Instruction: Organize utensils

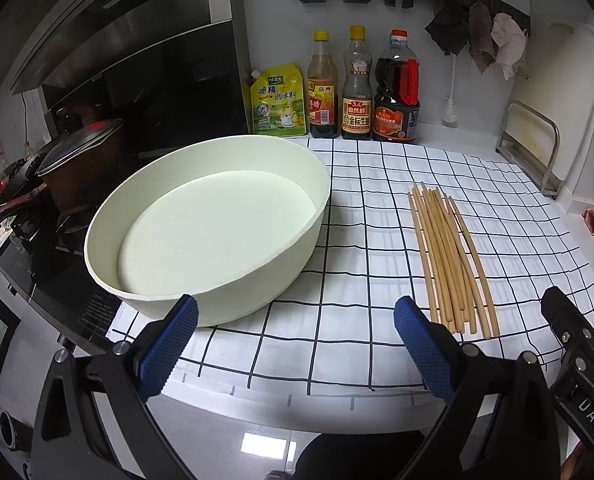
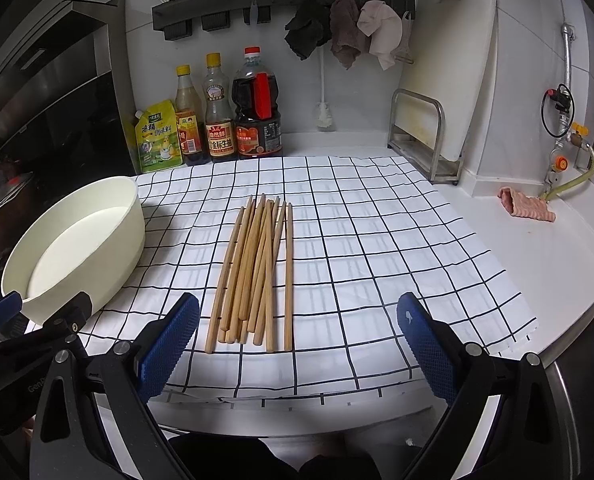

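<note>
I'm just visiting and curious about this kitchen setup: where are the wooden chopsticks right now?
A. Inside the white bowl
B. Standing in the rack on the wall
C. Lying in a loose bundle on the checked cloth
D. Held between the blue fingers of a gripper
C: the chopsticks lie together on the checked cloth, right of the empty white bowl, and both grippers are open and holding nothing.
</note>
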A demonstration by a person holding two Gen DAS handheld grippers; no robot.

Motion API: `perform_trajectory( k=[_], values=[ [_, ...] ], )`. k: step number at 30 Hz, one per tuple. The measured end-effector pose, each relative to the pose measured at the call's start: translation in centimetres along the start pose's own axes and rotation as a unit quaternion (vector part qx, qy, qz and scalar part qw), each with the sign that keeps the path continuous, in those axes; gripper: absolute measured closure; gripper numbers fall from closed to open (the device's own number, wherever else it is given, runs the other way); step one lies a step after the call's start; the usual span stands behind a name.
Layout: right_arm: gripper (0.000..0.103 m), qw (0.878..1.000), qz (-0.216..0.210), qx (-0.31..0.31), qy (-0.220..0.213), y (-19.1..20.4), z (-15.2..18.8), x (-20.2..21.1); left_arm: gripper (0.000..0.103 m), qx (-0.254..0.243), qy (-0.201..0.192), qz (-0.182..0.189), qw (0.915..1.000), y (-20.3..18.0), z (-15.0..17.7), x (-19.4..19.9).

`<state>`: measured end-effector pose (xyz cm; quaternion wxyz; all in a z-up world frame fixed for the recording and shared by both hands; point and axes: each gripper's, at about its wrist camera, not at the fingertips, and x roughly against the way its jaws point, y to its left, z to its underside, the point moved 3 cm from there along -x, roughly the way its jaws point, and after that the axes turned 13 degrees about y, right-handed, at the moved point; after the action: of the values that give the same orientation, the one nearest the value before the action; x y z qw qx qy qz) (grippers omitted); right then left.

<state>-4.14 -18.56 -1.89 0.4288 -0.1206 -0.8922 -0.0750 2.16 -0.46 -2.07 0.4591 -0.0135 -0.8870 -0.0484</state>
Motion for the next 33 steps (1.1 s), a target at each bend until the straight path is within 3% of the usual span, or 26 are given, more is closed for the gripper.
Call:
perform_trajectory(
  k=[33],
  values=[
    [0.008,1.000,0.000,-0.002,-0.001,-0.02,0.03,-0.20,0.006,-0.003,-0.001,-0.001,1.0000,-0.03,0.07,-0.02]
  ],
)
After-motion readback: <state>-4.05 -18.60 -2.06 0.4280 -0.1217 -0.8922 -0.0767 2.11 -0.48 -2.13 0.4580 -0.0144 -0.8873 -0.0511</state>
